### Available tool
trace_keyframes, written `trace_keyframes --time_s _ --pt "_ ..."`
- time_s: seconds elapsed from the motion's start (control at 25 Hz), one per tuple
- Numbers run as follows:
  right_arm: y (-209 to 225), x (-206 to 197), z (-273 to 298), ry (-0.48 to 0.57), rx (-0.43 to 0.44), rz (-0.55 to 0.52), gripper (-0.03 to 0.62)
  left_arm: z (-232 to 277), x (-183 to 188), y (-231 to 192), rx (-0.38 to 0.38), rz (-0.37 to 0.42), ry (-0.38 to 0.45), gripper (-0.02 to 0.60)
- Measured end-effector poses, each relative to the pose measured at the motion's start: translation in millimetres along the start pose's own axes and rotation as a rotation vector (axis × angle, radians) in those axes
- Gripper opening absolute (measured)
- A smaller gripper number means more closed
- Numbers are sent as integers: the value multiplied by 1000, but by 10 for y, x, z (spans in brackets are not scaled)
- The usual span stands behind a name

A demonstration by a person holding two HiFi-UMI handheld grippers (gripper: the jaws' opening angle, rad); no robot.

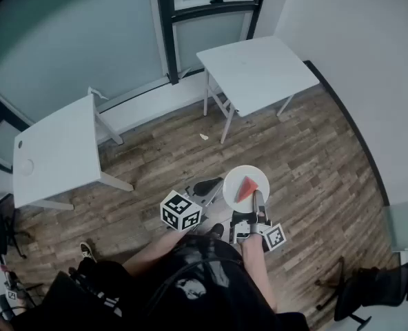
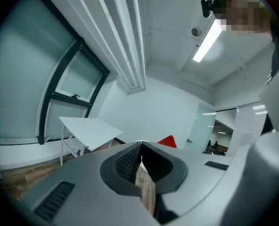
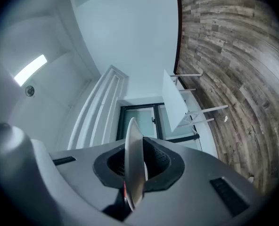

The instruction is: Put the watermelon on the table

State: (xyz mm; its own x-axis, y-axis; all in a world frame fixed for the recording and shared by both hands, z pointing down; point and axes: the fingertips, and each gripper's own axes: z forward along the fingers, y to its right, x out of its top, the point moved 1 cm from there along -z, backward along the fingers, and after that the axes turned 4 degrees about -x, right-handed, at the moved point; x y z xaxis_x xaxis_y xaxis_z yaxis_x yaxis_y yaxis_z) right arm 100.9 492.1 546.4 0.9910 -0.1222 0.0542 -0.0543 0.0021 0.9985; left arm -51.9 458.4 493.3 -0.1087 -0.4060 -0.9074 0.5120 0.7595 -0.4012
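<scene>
The watermelon (image 1: 246, 188) is riding on a white plate (image 1: 230, 183), and that plate is hanging over the wooden floor (image 1: 307, 157), not over any worktop. So the job is looking barely under way: the carry is on, the set-down is not yet done.

The right tool (image 1: 258, 202) is pinching the plate by its near rim. In the right gripper view the plate (image 3: 133, 159) is showing edge-on, wedged between the two dark jaws, which are closing hard on it. The right tool (image 3: 134, 172) is doing all the carrying here.

The left tool (image 1: 211, 183) is sitting just to the left of the plate, apart from it. Its own view is showing the jaws pressed together with nothing between them, and a red corner of the watermelon (image 2: 168, 141) is peeking over the tool body.

Two white worktops are waiting. The far worktop (image 1: 259, 71) is standing ahead and slightly right, well apart from the plate. The left worktop (image 1: 56, 150) is off to the left, also well apart.

Both forearms are reaching out from the body, low and close together, tools pointing forward. I'm judging that the walk to a worktop and the placing are what is left.
</scene>
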Motion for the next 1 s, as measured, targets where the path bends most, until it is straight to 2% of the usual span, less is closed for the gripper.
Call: trace_keyframes --time_s 0.36,0.76,1.0 --pt "18 -175 261 -27 -44 -20 35 -78 95 -271 15 -18 10 6" --pt "178 -438 395 -26 -64 28 35 -313 92 -628 21 -49 9 6" --pt "363 -489 412 -17 -90 77 35 -298 -56 -825 23 -113 -16 6"
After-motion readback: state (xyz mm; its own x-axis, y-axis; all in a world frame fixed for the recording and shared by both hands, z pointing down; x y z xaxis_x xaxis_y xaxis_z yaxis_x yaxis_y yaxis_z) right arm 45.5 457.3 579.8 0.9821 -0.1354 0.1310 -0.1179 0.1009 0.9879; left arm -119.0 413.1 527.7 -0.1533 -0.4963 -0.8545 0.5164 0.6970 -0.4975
